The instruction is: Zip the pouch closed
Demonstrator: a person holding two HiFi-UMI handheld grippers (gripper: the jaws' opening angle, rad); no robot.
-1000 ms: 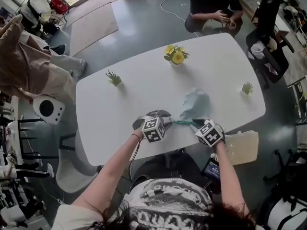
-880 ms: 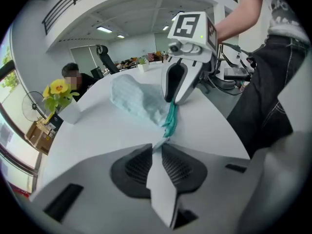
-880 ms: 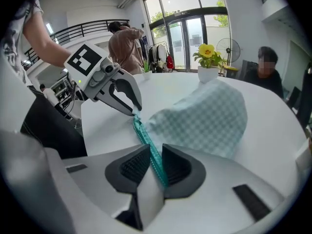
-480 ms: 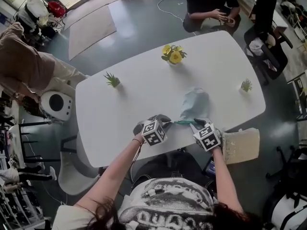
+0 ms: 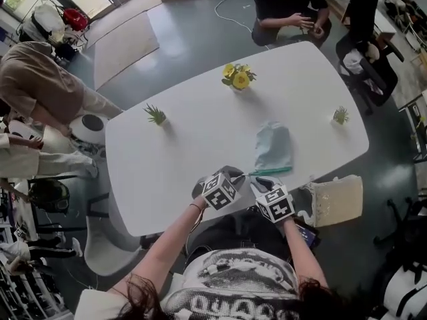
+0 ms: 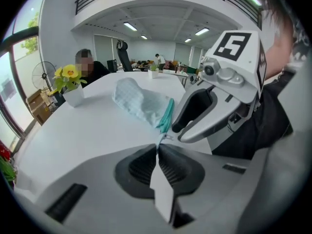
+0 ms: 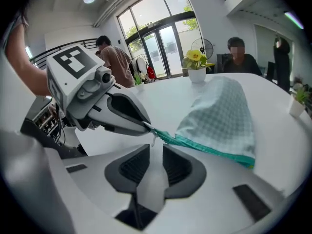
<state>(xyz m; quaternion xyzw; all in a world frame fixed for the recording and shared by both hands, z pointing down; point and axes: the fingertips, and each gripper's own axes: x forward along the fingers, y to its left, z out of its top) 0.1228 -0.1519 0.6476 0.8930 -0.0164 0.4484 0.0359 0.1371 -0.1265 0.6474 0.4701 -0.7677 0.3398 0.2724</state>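
A pale blue checked pouch (image 5: pixel 273 145) lies on the white table (image 5: pixel 173 159), its teal zipper (image 5: pixel 272 171) along the near edge. My left gripper (image 5: pixel 235 173) is shut on the zipper's left end tab (image 6: pixel 159 136), with the pouch (image 6: pixel 139 101) stretching away from it. My right gripper (image 5: pixel 257 181) sits close beside it, open. In the right gripper view the small metal zipper pull (image 7: pixel 153 140) hangs just ahead of the right gripper (image 7: pixel 152 149), not pinched. The left gripper's fingers (image 7: pixel 129 113) hold the tape there.
A vase of yellow flowers (image 5: pixel 237 77) stands at the table's far side, with small green plants at the left (image 5: pixel 155 114) and right (image 5: pixel 341 116). One person sits beyond the far edge (image 5: pixel 287 5). A cushioned chair (image 5: pixel 337 202) is at the near right.
My left gripper's jaws have shut on the zipper's end. The right gripper has slid left along the zipper edge until it is next to the left gripper.
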